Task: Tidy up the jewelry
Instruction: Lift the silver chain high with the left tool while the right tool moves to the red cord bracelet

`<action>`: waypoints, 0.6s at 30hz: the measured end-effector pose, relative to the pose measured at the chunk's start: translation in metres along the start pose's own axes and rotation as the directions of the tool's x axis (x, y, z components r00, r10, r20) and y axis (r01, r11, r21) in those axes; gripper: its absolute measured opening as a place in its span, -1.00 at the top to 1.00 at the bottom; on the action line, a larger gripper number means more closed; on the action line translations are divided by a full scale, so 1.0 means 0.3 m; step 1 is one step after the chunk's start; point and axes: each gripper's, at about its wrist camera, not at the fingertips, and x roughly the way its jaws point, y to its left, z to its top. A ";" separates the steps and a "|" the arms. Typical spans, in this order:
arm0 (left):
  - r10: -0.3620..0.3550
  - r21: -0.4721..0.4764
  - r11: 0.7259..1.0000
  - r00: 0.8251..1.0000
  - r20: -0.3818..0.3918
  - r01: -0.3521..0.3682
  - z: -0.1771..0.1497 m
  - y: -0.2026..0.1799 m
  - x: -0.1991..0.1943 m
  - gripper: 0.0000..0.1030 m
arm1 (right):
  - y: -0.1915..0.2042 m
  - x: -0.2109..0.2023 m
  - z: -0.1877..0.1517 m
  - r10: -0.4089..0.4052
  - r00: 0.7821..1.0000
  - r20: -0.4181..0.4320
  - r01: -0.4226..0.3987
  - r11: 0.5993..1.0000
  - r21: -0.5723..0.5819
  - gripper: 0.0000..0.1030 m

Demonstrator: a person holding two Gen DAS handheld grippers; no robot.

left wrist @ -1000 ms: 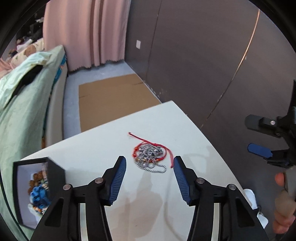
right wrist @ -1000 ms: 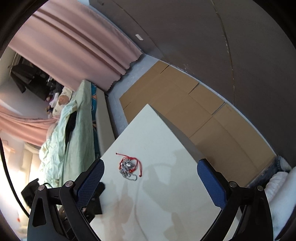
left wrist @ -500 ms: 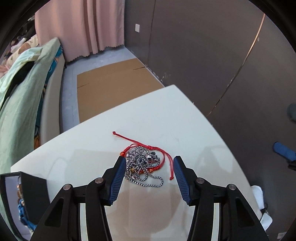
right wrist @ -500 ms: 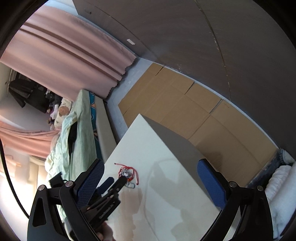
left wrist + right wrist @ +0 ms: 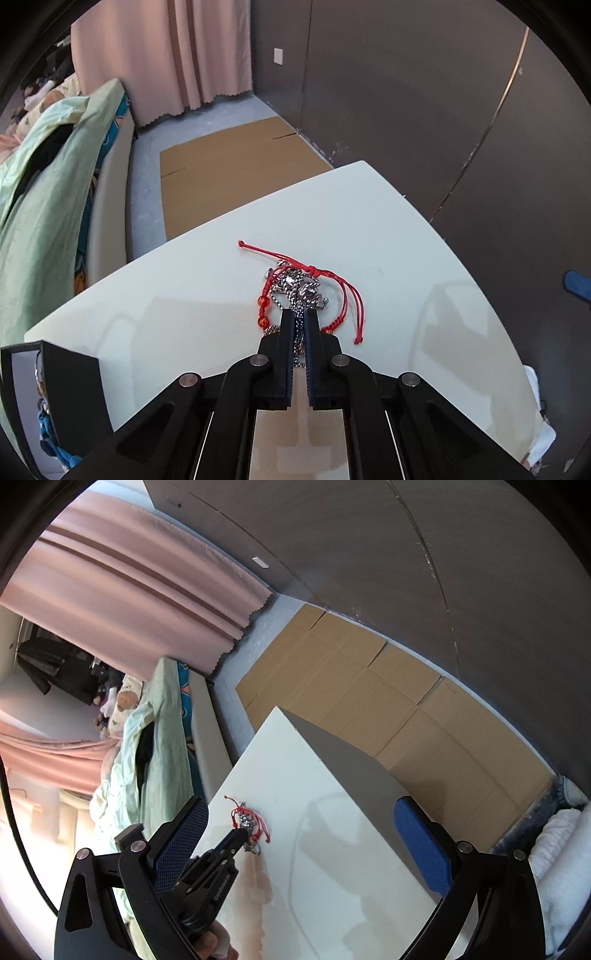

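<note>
A tangle of silver chain (image 5: 295, 288) lies on the white table (image 5: 177, 317) with a red cord bracelet (image 5: 343, 295) looped around it. My left gripper (image 5: 299, 314) points down into the near side of the pile. Its jaws are closing, and the pads press on a strand of the chain that runs back between them. The right wrist view shows the same left gripper (image 5: 240, 836) tip at the jewelry pile (image 5: 251, 821). My right gripper (image 5: 299, 808) hangs open above the table, off to the right of the pile, with nothing between its fingers.
A black jewelry box (image 5: 70, 387) holding beads and blue items stands at the table's near left corner. A bed with a green quilt (image 5: 44, 206) runs along the left. Flattened cardboard (image 5: 229, 166) covers the floor beyond the table's far edge. A dark wall stands to the right.
My left gripper came down and forward onto the pile, then went from wide open to shut on the silver chain. The right gripper has hardly moved.
</note>
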 end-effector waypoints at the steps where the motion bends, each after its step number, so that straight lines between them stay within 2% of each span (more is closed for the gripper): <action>1: -0.007 -0.003 1.000 1.000 0.007 0.007 -0.004 0.003 -0.010 0.91 | -0.001 0.004 0.001 -0.001 1.000 -0.002 0.001 1.000 -0.002 -0.98; 11: -0.080 -0.033 0.996 0.993 0.086 0.083 0.010 0.048 -0.152 0.91 | 0.036 0.063 -0.015 0.019 0.999 -0.050 -0.021 0.999 -0.032 -0.98; 18: -0.087 -0.046 0.994 0.984 0.153 0.095 0.023 0.091 -0.260 0.91 | 0.079 0.128 -0.029 0.012 0.996 -0.085 -0.019 0.997 -0.075 -0.96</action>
